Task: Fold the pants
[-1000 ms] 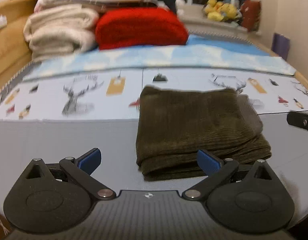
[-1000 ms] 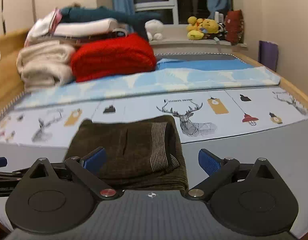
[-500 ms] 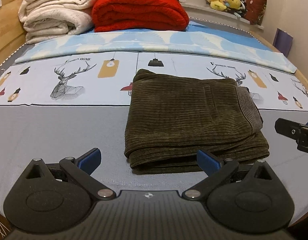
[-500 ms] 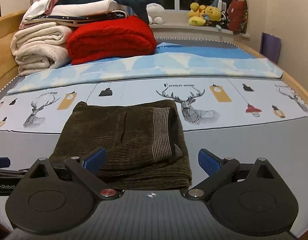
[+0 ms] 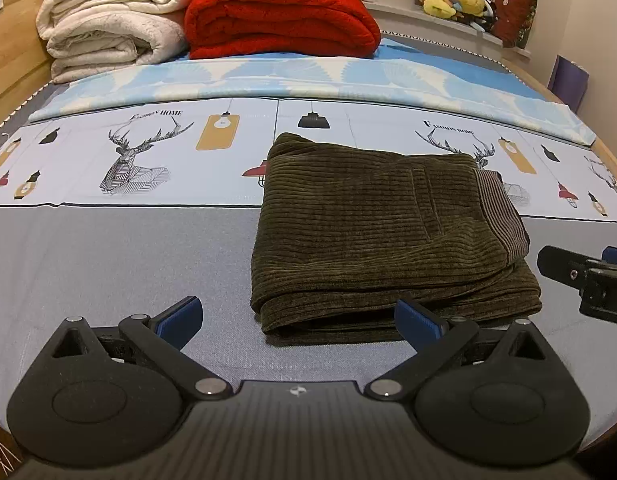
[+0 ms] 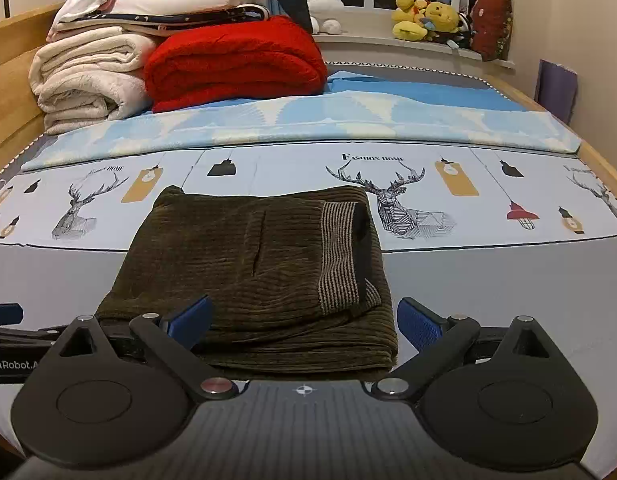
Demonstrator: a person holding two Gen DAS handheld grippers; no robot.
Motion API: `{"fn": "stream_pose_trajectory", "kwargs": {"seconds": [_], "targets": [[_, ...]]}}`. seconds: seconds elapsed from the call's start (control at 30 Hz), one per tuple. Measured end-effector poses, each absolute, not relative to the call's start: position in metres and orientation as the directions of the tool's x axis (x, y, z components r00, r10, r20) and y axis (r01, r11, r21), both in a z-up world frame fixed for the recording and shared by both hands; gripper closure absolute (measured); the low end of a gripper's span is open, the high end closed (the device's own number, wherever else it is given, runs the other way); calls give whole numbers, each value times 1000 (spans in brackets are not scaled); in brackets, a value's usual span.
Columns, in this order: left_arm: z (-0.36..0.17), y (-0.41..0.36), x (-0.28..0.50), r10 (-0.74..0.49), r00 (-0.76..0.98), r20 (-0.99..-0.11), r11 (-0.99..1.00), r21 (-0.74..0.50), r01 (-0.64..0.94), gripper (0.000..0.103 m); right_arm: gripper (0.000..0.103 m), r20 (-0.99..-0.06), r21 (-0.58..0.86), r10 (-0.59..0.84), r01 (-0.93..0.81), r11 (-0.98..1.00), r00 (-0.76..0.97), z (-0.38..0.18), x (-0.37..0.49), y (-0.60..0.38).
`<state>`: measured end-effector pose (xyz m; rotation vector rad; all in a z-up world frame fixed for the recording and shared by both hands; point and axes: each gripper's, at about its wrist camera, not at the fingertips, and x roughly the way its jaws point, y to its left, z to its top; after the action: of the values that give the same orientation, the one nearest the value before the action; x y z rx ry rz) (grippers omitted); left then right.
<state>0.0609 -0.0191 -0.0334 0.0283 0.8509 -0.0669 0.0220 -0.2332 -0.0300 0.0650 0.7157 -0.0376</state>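
Pants (image 5: 388, 232) on bed (image 5: 108, 264), blankets (image 5: 276, 12) behind

my right gripper (image 6: 304, 322) hangs with its blue pads (image 6: 418, 322) spread wide, empty, just short of the folded olive corduroy pants (image 6: 244, 264). their striped waistband (image 6: 340, 256) lies on top at the right. the pants rest on a deer-print sheet (image 6: 488, 200); the left gripper (image 6: 4, 344) pokes in at my left edge.
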Motion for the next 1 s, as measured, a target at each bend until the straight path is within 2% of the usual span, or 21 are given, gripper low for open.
{"fn": "stream_pose_trajectory", "kwargs": {"seconds": [1.0], "targets": [[-35,-24,63,-80,651,-755,994,-12,108,1,5,-674,32,-4,34,999,739,-34,27,-230]]}}
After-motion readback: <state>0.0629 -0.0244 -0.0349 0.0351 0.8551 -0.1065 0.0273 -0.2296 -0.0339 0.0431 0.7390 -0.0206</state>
